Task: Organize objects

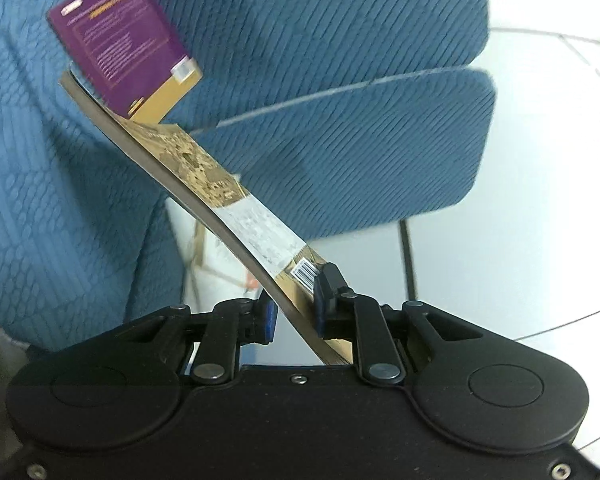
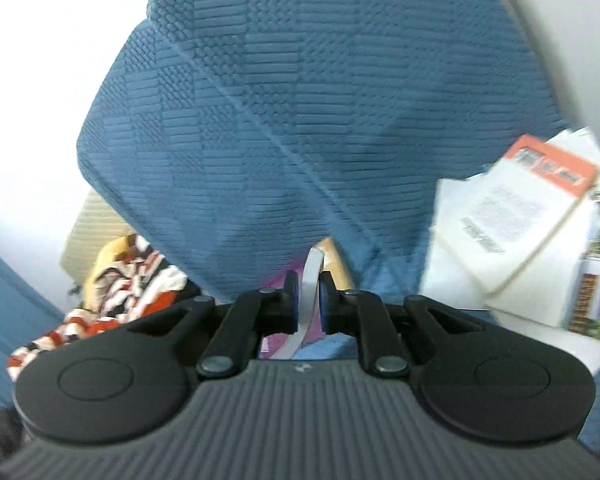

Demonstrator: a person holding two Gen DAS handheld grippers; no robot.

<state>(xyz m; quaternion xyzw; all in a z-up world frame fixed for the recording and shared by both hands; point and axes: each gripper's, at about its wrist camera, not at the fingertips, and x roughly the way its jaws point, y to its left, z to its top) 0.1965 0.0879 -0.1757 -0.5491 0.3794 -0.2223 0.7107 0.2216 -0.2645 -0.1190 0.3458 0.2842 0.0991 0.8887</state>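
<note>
In the left wrist view my left gripper (image 1: 295, 309) is shut on the lower end of a thin tan-covered book (image 1: 204, 172) with a barcode. The book slants up to the left, in front of a blue sofa. Beyond its far end is a purple book (image 1: 120, 46) with a gold strip; what holds it is hidden. In the right wrist view my right gripper (image 2: 309, 300) is shut on a thin book (image 2: 311, 276) seen edge-on, a pale page edge between the pads and purple cover showing beside the left pad. Blue quilted fabric (image 2: 300, 120) fills the view ahead.
A loose pile of books (image 2: 520, 216), one with an orange band, lies at the right of the right wrist view. A red, white and black striped cloth (image 2: 112, 292) lies at the lower left. The blue sofa cushion (image 1: 360, 160) and white tiled floor (image 1: 540, 200) show in the left wrist view.
</note>
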